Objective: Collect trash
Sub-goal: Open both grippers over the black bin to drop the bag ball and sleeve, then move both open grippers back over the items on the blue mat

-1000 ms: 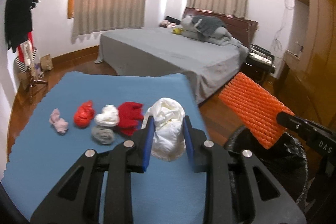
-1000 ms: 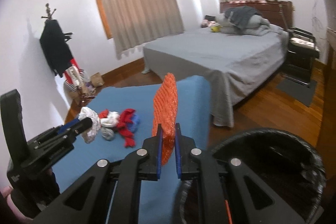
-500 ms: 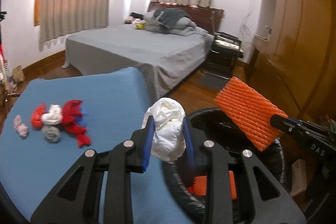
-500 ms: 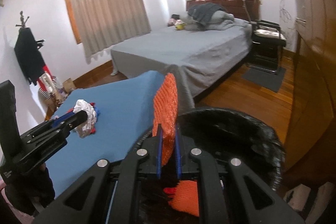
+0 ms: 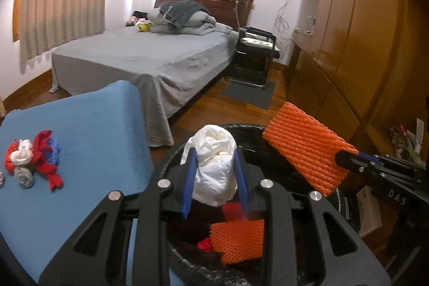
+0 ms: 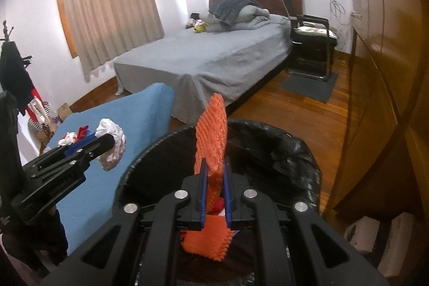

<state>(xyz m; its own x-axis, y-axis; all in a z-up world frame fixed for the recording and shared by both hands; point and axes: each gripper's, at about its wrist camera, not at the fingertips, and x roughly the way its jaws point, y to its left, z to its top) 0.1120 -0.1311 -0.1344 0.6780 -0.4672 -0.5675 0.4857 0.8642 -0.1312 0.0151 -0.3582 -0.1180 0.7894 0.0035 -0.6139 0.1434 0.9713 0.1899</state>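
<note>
The left hand-held gripper is clenched on a crumpled white plastic wad, its blue-lined fingers pressing both sides of the bundle. Directly beneath and ahead of it lies the open mouth of a black-lined trash bin, and below the wad, inside the bin, rest an orange foam net piece and a bit of red scrap.

To its right, the right hand-held gripper grasps an orange foam net sleeve by its lower end, the sleeve standing upright between the narrow jaws, over the bin's opening. In the left wrist view the same sleeve slants up and to the left from the black fingertips.

To the left of the left hand-held gripper, the blue counter carries a small pile of red, white, blue and grey scraps, well apart from the bin.

Farther ahead stands a bed with a grey cover, bedding heaped at its head. A black chair sits right of the bed, and wooden wardrobe doors line the right wall. Beige curtains hang over the windows.
</note>
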